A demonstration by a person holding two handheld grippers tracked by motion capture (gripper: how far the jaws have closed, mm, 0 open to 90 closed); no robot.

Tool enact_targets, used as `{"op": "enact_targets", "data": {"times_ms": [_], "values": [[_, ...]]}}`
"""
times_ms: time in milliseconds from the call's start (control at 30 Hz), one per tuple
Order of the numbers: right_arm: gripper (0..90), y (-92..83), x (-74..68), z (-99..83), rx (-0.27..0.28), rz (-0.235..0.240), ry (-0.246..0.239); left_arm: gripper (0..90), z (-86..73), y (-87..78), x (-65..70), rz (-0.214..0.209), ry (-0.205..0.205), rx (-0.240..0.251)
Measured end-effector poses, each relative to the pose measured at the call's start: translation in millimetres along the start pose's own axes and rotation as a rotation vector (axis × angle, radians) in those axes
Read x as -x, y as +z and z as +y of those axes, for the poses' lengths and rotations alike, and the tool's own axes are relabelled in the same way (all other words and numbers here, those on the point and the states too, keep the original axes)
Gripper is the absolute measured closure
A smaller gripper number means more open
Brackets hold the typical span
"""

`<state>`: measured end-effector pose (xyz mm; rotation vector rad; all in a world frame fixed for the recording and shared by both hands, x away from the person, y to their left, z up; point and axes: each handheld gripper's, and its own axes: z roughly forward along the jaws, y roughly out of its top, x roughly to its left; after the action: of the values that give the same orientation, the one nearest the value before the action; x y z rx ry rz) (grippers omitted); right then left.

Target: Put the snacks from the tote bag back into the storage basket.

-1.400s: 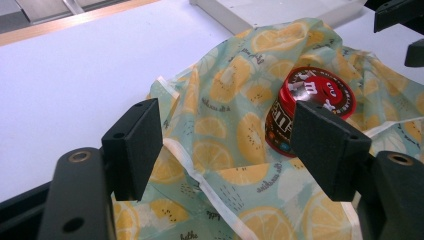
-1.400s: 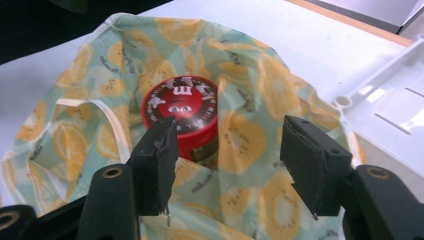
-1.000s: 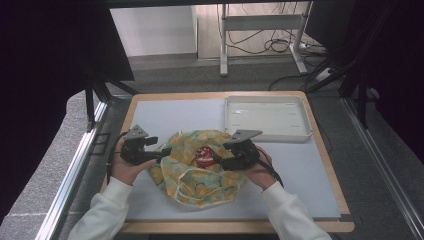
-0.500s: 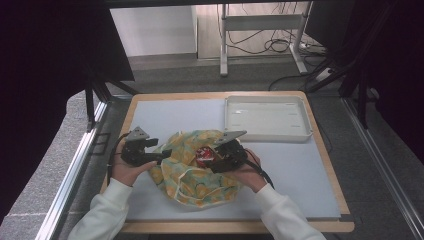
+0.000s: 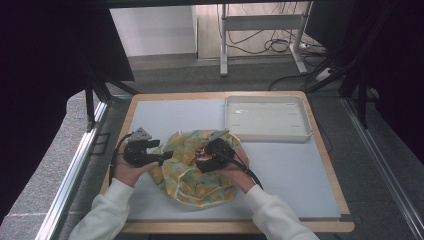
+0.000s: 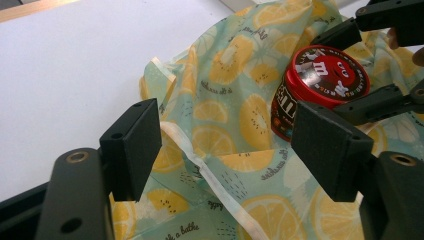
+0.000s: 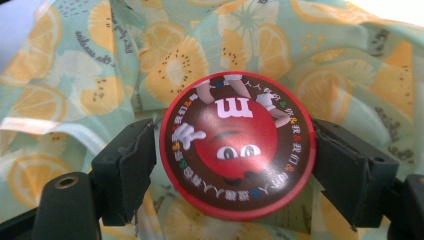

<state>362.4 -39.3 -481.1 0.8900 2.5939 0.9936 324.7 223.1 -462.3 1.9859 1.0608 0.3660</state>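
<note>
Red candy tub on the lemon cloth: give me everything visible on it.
The candy tub is a small round container with a glossy red lid showing a cartoon face, a white "m" and ringed lettering; its side is dark brown. It stands upright on the lemon-print cloth. The right gripper straddles the lid, jaws close at each side, just opened.

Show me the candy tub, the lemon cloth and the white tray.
candy tub (image 7: 237,145): right gripper view, middle of its red lid.
lemon cloth (image 6: 225,107): left gripper view, a printed fold beside the tub.
white tray (image 5: 267,136): high view, its near rim.
</note>
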Motion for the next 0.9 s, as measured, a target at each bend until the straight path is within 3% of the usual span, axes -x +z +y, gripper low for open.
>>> {"op": "enact_targets", "data": {"times_ms": [433, 733, 900], "values": [[21.9, 10.7, 1.1, -1.1, -0.046, -0.04, -0.005, 28.7, 0.0, 1.3, 1.3, -0.006, 0.006, -0.005], [25.2, 11.3, -1.1, -3.1, -0.024, -0.044, -0.022, 28.7, -0.2, 0.8, 0.0, -0.006, 0.005, -0.004], [25.3, 1.0, -3.2, -0.9, 0.004, -0.024, -0.028, 28.7, -0.3, -0.2, -0.8, -0.004, 0.001, 0.0]]}}
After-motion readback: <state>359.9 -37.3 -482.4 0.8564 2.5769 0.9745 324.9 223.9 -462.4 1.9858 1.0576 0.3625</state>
